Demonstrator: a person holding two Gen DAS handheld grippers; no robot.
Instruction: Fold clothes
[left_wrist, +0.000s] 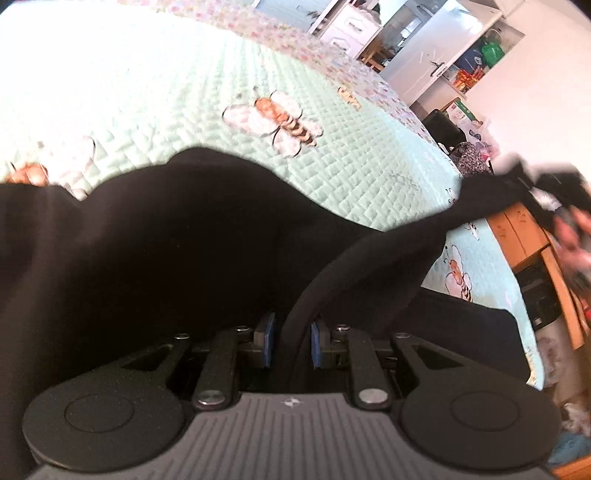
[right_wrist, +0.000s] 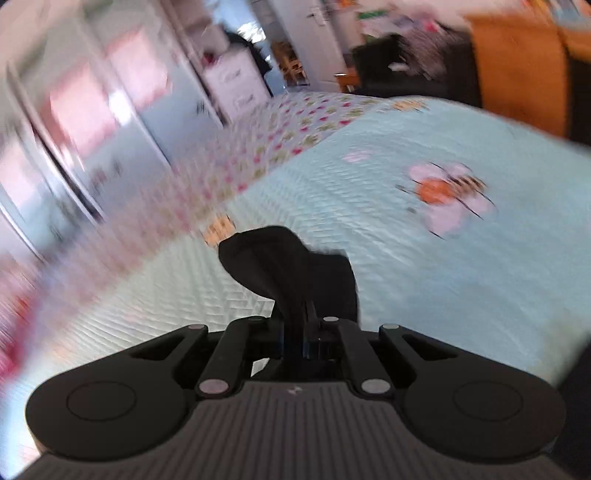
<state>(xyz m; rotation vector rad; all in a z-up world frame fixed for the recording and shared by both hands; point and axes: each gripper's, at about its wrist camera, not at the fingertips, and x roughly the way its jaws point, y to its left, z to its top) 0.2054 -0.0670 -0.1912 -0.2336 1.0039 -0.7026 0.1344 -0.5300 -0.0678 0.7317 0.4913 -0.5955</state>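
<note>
Left gripper (left_wrist: 290, 341) sits nearest the lens: blue pads (left_wrist: 266, 338) nearly together, pinching a rolled black edge of the garment (left_wrist: 177, 236). From there I see the black garment spread leftward over the mint quilted bedspread (left_wrist: 369, 162), bee print beside it, and stretched rightward in a taut strand toward my other hand, blurred at the frame edge. Right gripper (right_wrist: 301, 341) is clamped tight on a bunched black corner (right_wrist: 280, 258), lifted off the quilt.

My read: soft, light, limp knit. It sags between grips, won't slip much, nothing fragile. Best hold is hems or corners, one per gripper, kept tensioned so the fold lands flat.

Containers: open cupboard (left_wrist: 476, 59) far back with coloured packets and a green bag; contents too small to name. Wooden furniture (left_wrist: 517, 229) alongside the bed.
</note>
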